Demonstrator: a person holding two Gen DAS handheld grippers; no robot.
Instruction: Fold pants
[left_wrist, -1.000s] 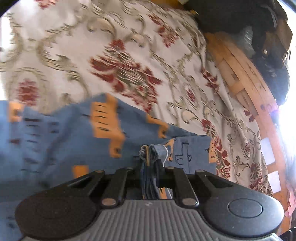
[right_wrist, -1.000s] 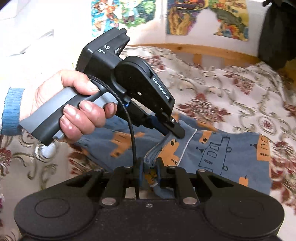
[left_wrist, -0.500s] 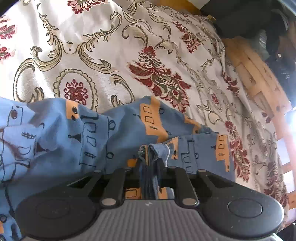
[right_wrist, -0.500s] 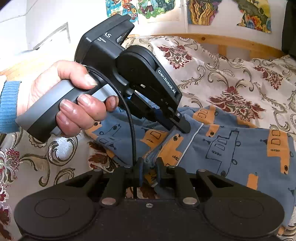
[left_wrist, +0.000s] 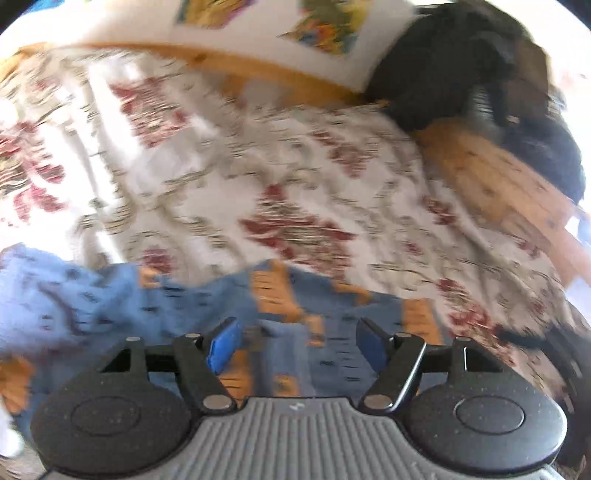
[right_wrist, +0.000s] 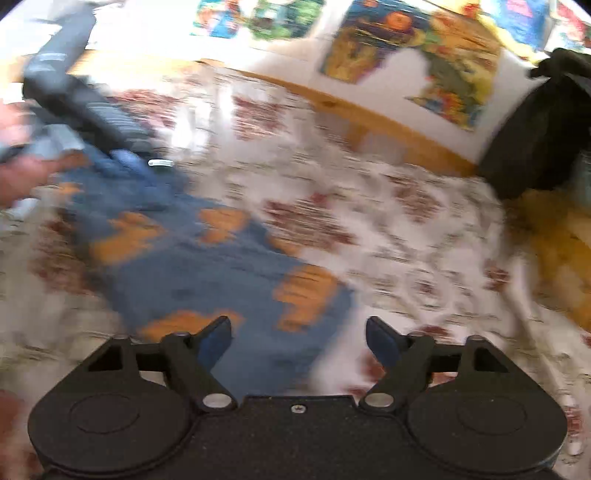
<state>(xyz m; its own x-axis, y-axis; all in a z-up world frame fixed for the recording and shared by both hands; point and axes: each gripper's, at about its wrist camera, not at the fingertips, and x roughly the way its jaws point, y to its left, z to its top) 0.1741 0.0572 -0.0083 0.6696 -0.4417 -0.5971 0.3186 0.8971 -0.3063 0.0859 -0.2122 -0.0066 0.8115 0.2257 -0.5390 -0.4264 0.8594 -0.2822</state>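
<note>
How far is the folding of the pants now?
One fold looks done: the blue pants lie as a compact piece on the floral bedspread. Nothing is in hand: the left gripper and right gripper both have open, empty jaws. Blur hides the edges, so a further fold or smoothing may remain.

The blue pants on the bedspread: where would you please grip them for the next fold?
Probably at the near end of the pants, coming from above with jaws spread: they lie flat on the bedspread. Blur hides the exact hem.
</note>
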